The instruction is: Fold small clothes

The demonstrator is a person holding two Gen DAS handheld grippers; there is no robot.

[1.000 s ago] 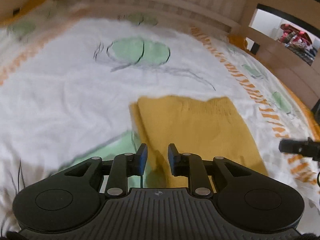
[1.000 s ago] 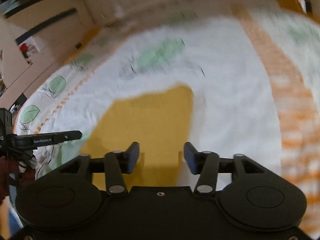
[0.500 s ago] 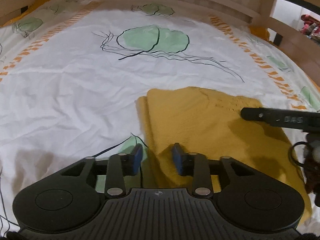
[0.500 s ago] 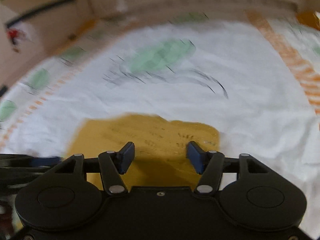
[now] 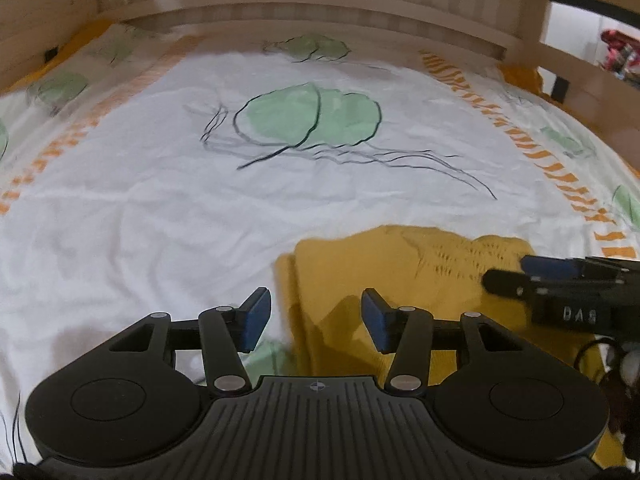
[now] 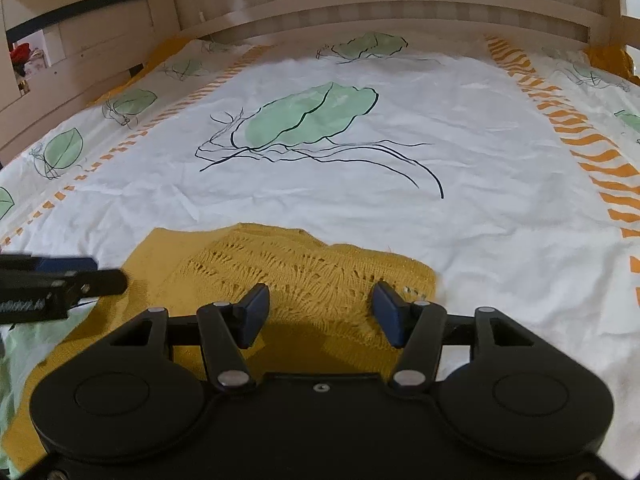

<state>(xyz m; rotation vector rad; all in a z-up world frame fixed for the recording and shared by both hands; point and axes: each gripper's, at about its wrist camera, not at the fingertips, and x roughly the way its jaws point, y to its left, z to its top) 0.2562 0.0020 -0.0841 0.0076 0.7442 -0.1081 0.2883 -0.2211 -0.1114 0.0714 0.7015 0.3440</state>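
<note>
A mustard-yellow knitted garment (image 5: 400, 264) lies flat on the bed, folded, with a lace-knit band along its far edge (image 6: 304, 268). My left gripper (image 5: 316, 320) is open and empty, its jaws either side of the garment's left folded edge, near side. My right gripper (image 6: 320, 312) is open and empty over the garment's right near part. Each gripper shows in the other's view: the right one at the right edge (image 5: 560, 292), the left one at the left edge (image 6: 52, 280).
The bed sheet (image 6: 360, 184) is white with green leaf prints and orange striped bands. A wooden bed frame (image 6: 360, 4) runs along the far side and both sides. Red and coloured items (image 5: 620, 52) sit beyond the rail at far right.
Both grippers have opened wider and pulled back toward the garment's near side. The right gripper swung round to face the headboard; the garment lies flat as before.
</note>
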